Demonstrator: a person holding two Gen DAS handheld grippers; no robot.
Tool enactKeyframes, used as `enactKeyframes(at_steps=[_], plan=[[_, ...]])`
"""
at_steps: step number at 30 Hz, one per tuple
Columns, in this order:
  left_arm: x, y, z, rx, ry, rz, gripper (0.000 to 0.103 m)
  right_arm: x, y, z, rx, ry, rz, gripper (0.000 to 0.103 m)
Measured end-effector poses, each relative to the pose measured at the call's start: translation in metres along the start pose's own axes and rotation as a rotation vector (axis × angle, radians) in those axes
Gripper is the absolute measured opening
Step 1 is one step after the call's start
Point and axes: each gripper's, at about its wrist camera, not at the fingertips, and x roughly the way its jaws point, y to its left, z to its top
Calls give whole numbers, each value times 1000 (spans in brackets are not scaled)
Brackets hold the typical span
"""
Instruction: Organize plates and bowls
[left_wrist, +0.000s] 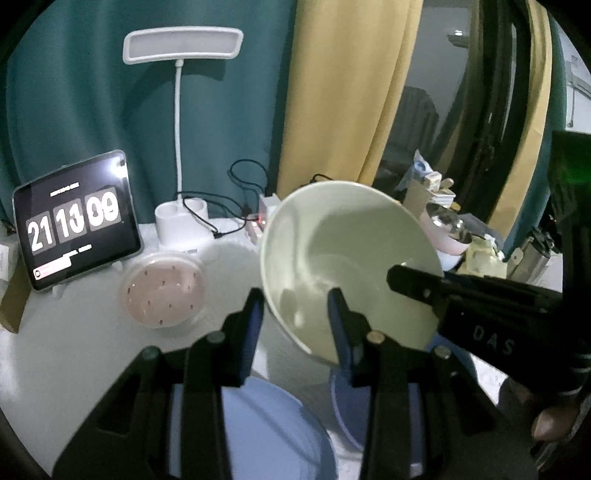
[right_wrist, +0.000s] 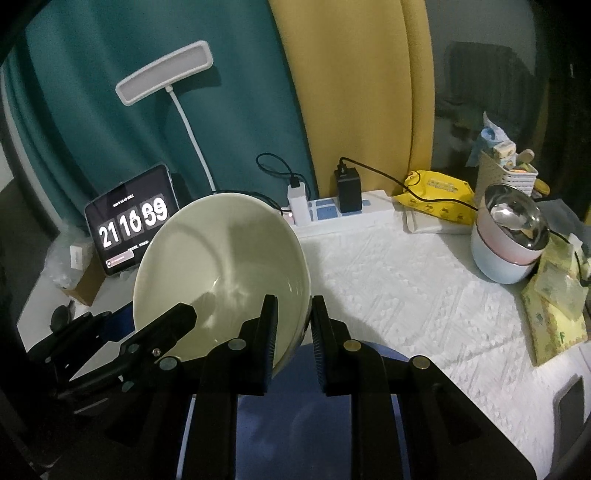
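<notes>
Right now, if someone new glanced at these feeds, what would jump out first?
The pale green bowl, tilted and lifted off the table, each side of its rim pinched by a tool: left tool, right tool. Blue plates lie right beneath it. At the back left, a tablet glows with a flip clock beside a white lamp.

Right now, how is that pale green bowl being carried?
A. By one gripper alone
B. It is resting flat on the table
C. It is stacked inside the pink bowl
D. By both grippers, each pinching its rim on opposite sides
D: the left gripper and the right gripper each clamp a side of the green bowl, which hangs tilted above the blue dishes.
</notes>
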Motion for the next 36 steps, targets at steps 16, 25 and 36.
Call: enactKeyframes(at_steps=[16,25,36], plan=[[-20,-27,-18,27,5,-36,37,-36,-13,-21,32,-33,-14,20],[-23,-44,-33,53,24,-42,37,-47,-24,-38,55,-29,-23,20],[-9,-61,-55,76,75,-41,37,-43,-43,-64,85,8,-32,20]])
